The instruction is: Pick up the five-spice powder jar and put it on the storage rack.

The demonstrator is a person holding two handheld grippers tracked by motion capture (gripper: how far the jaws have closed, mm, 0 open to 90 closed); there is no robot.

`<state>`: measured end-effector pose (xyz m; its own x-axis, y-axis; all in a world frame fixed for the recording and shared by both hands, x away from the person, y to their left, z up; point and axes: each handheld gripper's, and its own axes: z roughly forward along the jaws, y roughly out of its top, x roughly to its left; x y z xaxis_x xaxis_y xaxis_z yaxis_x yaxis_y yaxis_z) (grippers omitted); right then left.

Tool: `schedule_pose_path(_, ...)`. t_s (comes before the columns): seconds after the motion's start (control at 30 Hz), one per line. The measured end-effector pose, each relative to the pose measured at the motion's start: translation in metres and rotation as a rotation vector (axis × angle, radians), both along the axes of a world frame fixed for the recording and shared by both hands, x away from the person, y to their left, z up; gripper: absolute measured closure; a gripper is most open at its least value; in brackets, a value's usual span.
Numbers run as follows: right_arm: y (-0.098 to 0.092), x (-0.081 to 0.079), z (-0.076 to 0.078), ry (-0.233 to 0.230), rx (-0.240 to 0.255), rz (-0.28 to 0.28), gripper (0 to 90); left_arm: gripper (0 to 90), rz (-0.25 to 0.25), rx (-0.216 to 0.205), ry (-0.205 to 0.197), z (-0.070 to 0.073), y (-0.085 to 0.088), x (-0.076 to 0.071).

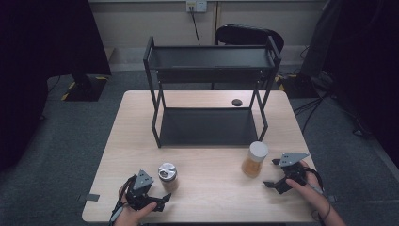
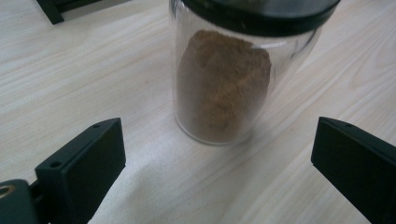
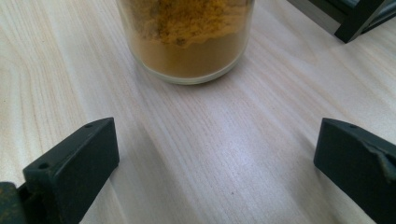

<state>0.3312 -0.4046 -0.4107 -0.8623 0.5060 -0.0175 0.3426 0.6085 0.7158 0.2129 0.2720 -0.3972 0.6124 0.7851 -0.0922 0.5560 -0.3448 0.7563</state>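
Jars, two, upright on the surface (image 1: 207, 188) toward its near edge. Leftmost, at the near left corner: left gripper (image 1: 151, 195) in a hand (image 1: 134, 214), fingers (image 2: 84, 161) spread wide apart, holding nothing, pointed at a jar just beside. That one, brown jar (image 1: 167, 176), glass with a shiny metal lid as seen from the high view, dark-rimmed from the left gripper view (image 2: 223, 88), part full of brown powder, standing clear of both fingers and ahead of them. Farther back, at the middle of the surface toward the far edge: black two-tier rack (image 1: 209, 89), both shelves bare, its foot showing at a top corner of each gripper view. Small dark round thing (image 1: 237, 102) near the far edge behind the rack; cannot tell what. Right of centre, just off the rack's front right leg: orange jar (image 1: 255, 159), white lid, orange-yellow powder inside (image 3: 187, 39). Near the right edge: right gripper (image 1: 274, 173) in the other hand (image 1: 313, 190), fingers (image 3: 77, 163) likewise wide apart and empty, aimed at the orange jar, apart from it.
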Motion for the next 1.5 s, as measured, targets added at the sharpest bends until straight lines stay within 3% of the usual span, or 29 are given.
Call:
schedule_pose_path(0.17, 0.0, 0.0, 0.0, 0.0, 0.0, 0.001, 0.0, 2.6, 0.015, -0.023, -0.002, 0.001, 0.0, 0.001)
schedule_pose_path(0.47, 0.0, 0.0, 0.0, 0.0, 0.0, 0.0, 0.0, 2.6, 0.02, -0.025, -0.009, 0.002, -0.006, 0.007)
schedule_pose_path(0.67, 0.0, 0.0, 0.0, -0.001, 0.0, 0.0, 0.0, 2.9, 0.011, -0.049, -0.01, 0.001, -0.005, 0.014)
schedule_pose_path(0.83, 0.0, 0.0, 0.0, 0.0, 0.0, 0.0, 0.0, 3.8, -0.008, -0.041, -0.004, -0.001, -0.011, 0.019)
schedule_pose_path(1.2, 0.0, 0.0, 0.0, 0.0, 0.0, 0.0, 0.0, 15.9, -0.009, -0.023, -0.021, -0.005, -0.025, 0.024)
schedule_pose_path(1.5, 0.0, 0.0, 0.0, 0.0, 0.0, 0.0, 0.0, 28.9, 0.005, -0.019, -0.061, -0.009, -0.033, 0.025)
